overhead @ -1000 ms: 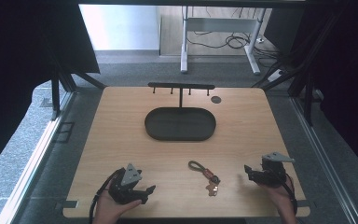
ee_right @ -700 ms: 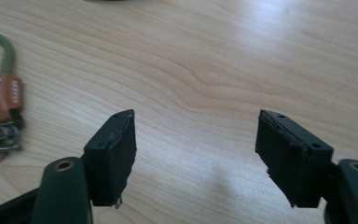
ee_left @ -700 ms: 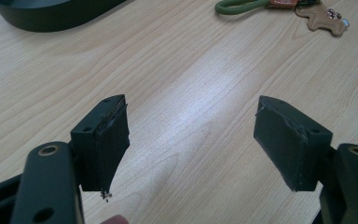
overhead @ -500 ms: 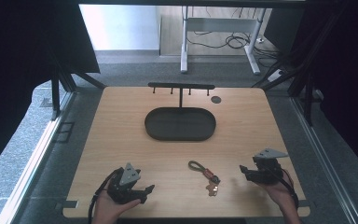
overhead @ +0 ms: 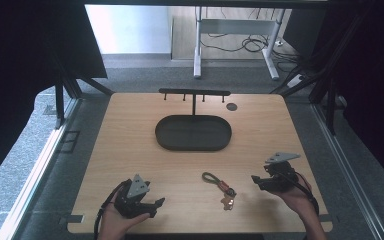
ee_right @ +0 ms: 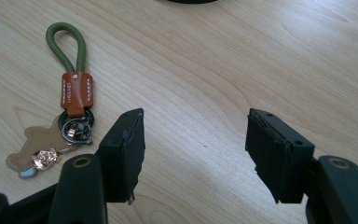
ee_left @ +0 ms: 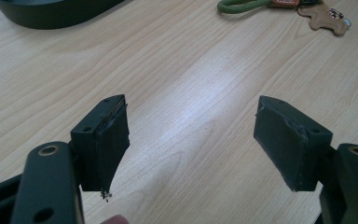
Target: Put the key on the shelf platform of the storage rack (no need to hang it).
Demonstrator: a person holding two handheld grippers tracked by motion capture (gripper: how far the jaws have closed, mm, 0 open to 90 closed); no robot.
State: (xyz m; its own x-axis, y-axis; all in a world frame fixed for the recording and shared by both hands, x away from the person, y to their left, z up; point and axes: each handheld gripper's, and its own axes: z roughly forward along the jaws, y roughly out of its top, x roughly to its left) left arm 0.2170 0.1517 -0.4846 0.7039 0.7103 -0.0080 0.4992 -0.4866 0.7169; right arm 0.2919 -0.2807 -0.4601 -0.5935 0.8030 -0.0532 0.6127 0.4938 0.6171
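Keychain (overhead: 219, 186) with an olive-green cord loop, a tan leather sleeve, dark metal rings and a small pale leather animal charm lies flat on the light wooden table (overhead: 130, 150), near the front edge, between the two grippers and touching neither. In the right gripper view the cord loop (ee_right: 65, 44) points away from the camera, the leather sleeve (ee_right: 76, 93) sits below it, and the charm (ee_right: 39, 151) rests just left of the left-hand jaw (beside it, not between the jaws).

Right gripper (ee_right: 193, 149), held in a hand at the table's front right, has just been closing its jaws, yet they stand parted over bare wood with nothing between them, grasping nothing. In the high view the right gripper (overhead: 265, 182) lies just right of the keychain.

Left gripper (ee_left: 191, 140), held at the front left, has its jaws spread wide, released, with bare table between the pads; the keychain (ee_left: 284, 5) shows far off at the top right of its view. In the high view the left gripper (overhead: 152, 204) sits well apart from the keychain.

Farther back at the table's centre lies a dark oval tray (overhead: 193, 133), and behind it stands a black rack with small hooks (overhead: 195, 93).
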